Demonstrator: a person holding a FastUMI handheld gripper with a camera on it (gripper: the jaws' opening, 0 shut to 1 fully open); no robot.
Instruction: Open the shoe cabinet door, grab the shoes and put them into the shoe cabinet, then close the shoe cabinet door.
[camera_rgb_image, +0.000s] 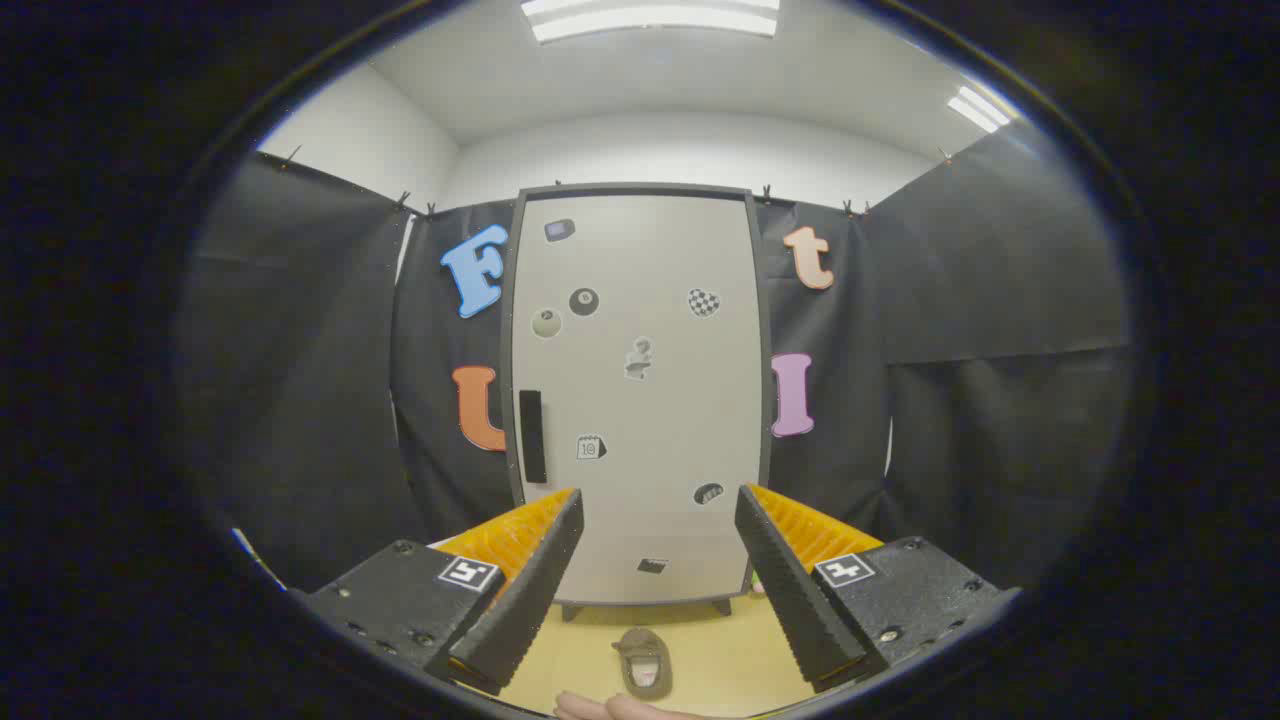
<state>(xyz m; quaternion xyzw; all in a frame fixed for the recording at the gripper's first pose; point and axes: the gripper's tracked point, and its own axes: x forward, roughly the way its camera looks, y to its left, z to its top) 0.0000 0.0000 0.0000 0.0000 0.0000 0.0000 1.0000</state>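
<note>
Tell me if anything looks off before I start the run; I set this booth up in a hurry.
Nothing stands out. The shoe cabinet stands upright with its door shut and its handle intact; one shoe lies on the floor in front of it, between the open gripper's fingers.

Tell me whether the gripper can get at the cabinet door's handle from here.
Probably yes: the gripper is open and holds nothing, the black handle sits beyond the fingers on the shut cabinet door, and nothing stands between.

The place is a test booth inside an office-type room: black cloth walls (960, 300) clipped up, white walls behind, and ceiling light panels (650, 18) overhead.
</note>
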